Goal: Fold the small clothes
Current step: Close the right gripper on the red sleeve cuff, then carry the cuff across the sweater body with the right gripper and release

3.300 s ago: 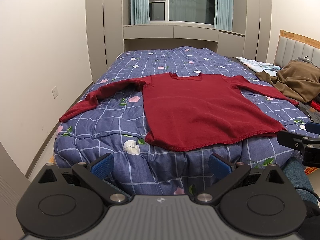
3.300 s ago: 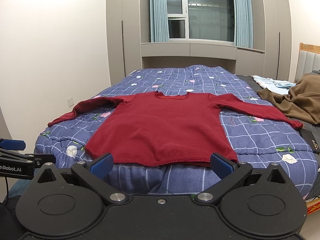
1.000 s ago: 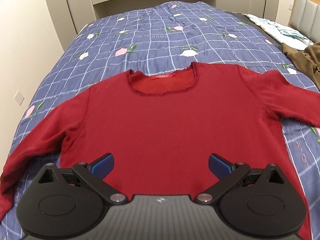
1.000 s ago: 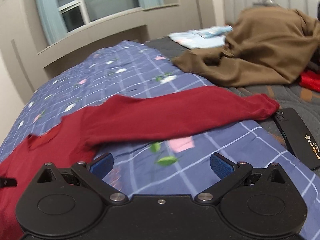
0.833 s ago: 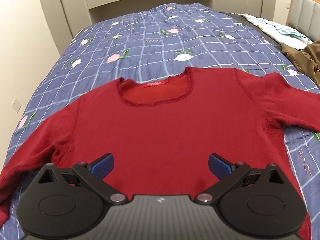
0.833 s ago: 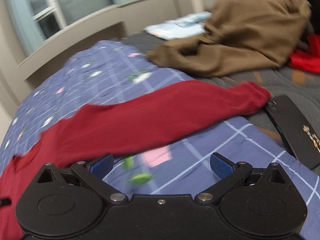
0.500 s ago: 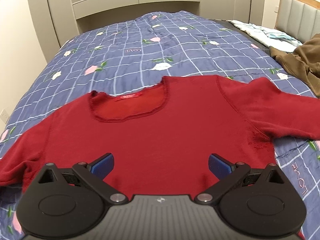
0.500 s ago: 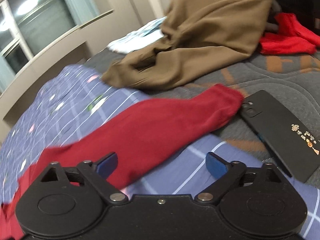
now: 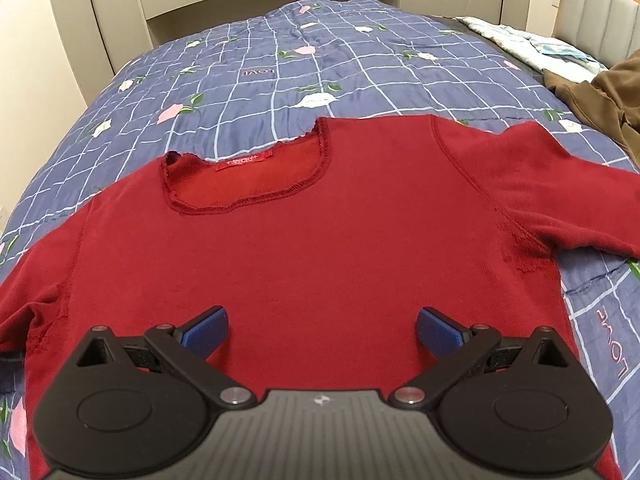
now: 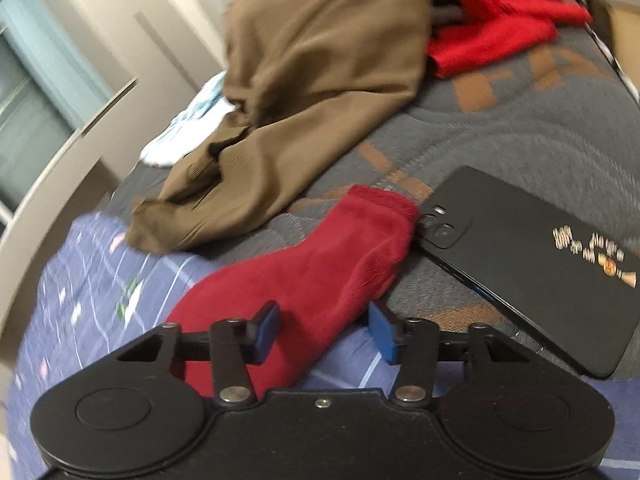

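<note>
Right claw (image 10: 324, 326) now astride sweater (image 9: 320, 240) sleeve cuff, closing; sleeve runs toward phone (image 10: 532, 256); left claw (image 9: 322, 330) wide, empty

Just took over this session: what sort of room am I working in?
Most likely a bedroom: a bed with a floral quilt, a padded headboard, and clothes like the red sweater laid out.

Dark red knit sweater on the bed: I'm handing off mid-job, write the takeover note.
Left hand-held gripper: open, over the dark red knit sweater, holding nothing.
Right hand-held gripper: jaws closing around the sweater's right sleeve cuff, not yet pinched.
Sweater lies flat, front up, on the blue checked floral quilt; a black phone sits against the cuff.
Done: none.
Left: every fold.
</note>
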